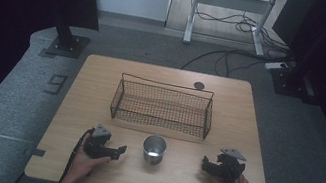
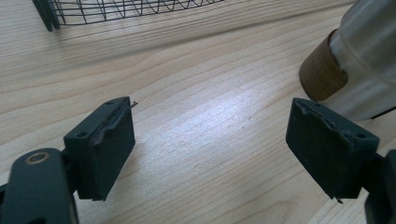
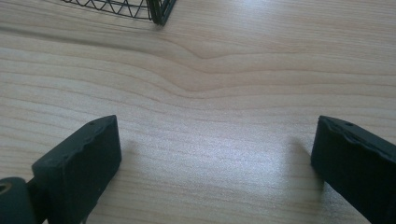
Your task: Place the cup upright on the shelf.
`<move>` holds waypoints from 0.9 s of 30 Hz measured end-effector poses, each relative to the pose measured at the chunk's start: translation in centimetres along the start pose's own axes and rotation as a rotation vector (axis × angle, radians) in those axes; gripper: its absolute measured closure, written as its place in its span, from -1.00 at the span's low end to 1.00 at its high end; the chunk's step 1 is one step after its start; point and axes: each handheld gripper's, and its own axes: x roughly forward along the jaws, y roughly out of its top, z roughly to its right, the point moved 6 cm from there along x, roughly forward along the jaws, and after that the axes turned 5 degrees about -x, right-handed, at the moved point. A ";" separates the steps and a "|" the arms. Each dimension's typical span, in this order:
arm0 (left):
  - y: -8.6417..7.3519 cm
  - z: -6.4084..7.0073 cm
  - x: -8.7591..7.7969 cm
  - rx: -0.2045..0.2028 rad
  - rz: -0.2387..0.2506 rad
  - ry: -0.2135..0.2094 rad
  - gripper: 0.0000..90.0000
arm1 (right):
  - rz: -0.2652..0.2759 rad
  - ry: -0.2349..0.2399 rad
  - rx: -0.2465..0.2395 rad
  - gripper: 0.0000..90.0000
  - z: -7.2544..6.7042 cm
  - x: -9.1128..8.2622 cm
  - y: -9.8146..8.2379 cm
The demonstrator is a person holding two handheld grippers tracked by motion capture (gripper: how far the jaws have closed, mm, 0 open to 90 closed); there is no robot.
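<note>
A shiny metal cup [image 1: 154,149] stands upright on the wooden table [image 1: 103,76], just in front of a black wire basket [image 1: 162,106]. My left gripper [image 1: 119,152] rests on the table to the cup's left, open, nothing between its jaws. In the left gripper view the cup [image 2: 359,60] shows at the upper right, beyond the gripper [image 2: 210,151], with a brown reflection on its side. My right gripper [image 1: 205,164] lies to the cup's right, open and empty. The right gripper view has its jaws wide apart around the gripper [image 3: 215,163], over bare wood.
The basket's corner [image 3: 159,11] shows at the top of the right gripper view and its lower edge [image 2: 116,11] in the left one. A small dark disc [image 1: 198,85] sits in the table's far edge. Beyond are stand feet and floor cables.
</note>
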 end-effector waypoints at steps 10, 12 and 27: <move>-0.2 0.0 0.1 0.008 -0.011 0.011 -0.64 | 0.000 0.000 0.000 -0.97 0.0 0.0 0.0; -0.1 0.1 -0.1 0.006 -0.005 0.007 -0.64 | 0.000 0.000 0.000 -0.97 0.0 0.0 0.0; 0.5 -0.1 -0.8 -0.007 0.055 -0.031 -0.63 | 0.003 0.001 -0.004 -0.94 0.0 -0.1 0.0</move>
